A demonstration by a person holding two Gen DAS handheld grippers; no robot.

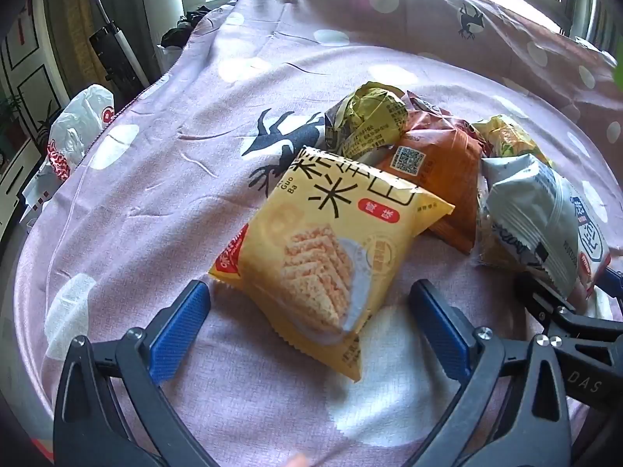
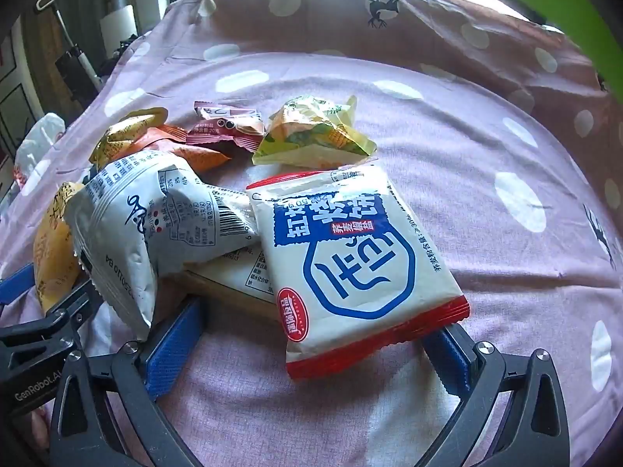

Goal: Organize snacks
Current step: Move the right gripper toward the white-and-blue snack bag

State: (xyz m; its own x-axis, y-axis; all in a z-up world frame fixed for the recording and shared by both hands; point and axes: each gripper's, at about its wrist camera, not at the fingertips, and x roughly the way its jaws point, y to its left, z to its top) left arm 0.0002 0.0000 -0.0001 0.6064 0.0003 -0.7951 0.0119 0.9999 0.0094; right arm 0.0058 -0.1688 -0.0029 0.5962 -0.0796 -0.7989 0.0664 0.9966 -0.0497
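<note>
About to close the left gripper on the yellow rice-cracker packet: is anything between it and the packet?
Nothing visible. The left gripper is open, and the yellow rice-cracker packet lies flat on the pink bedspread with its near end already between the blue fingers. The orange packet lies behind it.

Snack packets (image 1: 389, 179) lie heaped, apparently flat, on the polka-dot bedspread (image 1: 163, 202).

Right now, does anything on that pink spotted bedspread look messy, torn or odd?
Nothing looks torn or spilled. The snack packets just lie in a loose heap: a crumpled grey-white foil packet leans tilted over others, and the flat white packet with blue lettering and red edges overlaps a tan packet beneath it.
</note>
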